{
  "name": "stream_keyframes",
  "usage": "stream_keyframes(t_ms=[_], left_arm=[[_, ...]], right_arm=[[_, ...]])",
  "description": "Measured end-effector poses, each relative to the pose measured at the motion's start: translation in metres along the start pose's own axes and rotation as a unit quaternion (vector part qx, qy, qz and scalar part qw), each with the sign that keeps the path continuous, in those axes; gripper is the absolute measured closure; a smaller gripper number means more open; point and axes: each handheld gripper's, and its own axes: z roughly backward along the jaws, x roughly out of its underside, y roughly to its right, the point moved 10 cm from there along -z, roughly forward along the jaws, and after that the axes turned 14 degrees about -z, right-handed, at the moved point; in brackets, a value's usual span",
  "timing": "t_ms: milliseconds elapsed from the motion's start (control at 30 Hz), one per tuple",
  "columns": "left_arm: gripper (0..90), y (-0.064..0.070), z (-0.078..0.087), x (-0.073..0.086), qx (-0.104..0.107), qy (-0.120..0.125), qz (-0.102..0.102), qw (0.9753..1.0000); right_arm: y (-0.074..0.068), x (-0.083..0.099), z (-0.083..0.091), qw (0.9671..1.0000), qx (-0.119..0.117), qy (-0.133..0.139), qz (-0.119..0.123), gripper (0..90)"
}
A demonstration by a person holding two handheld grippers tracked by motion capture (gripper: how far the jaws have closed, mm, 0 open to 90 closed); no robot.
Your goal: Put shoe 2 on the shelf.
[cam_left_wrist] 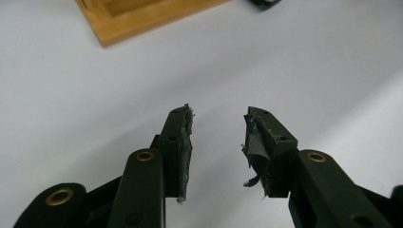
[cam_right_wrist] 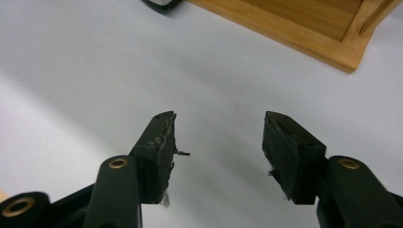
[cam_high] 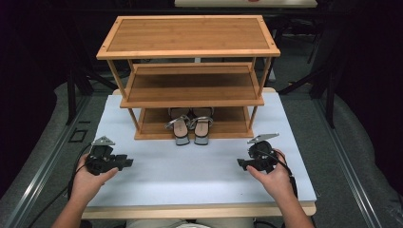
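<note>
The pair of sandals (cam_high: 190, 126) is sitting on the rack's bottom shelf (cam_high: 228, 127), toes toward the person. Left hand-held gripper (cam_high: 127, 163) is hovering spread at seven o'clock; right hand-held gripper (cam_high: 241, 164), also spread, at five o'clock, about equally near.

A white tabletop (cam_high: 199, 171) lies on a wooden table edge (cam_high: 199, 210). Grey floor (cam_high: 342, 156) with metal rails (cam_high: 43, 161) runs along both sides. Dark stand legs (cam_high: 76, 80) rise behind the table at left, and a pale surface (cam_high: 242, 3) shows at the far top.
</note>
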Motion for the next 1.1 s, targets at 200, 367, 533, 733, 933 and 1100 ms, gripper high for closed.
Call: stream_keyframes(t_ms=[200,367,533,733,933,1100], left_arm=[[60.8,-0.004,-0.011,0.018,0.001,0.009,0.021,0.9997],[60.8,-0.006,-0.017,0.026,-0.004,0.008,0.027,0.9996],[60.1,-0.004,-0.026,0.03,0.002,0.008,0.029,0.9996],[59.8,0.001,-0.035,0.03,0.007,0.008,0.025,0.9996],[59.8,0.003,-0.036,0.03,0.007,0.006,0.018,0.9998],[59.7,0.003,-0.037,0.03,0.007,0.005,0.017,0.9998]], right_arm=[[0.008,0.015,-0.015,0.9997,0.004,0.009,-0.02,44.9],[0.017,0.028,-0.027,0.9988,0.019,0.022,-0.039,44.8],[0.018,0.039,-0.036,0.9987,-0.001,0.022,-0.047,44.9],[0.018,0.041,-0.035,0.9983,0.002,0.044,-0.038,44.9],[0.016,0.039,-0.033,0.9979,-0.002,0.054,-0.036,44.8],[0.017,0.04,-0.032,0.9977,-0.001,0.056,-0.037,44.8]])
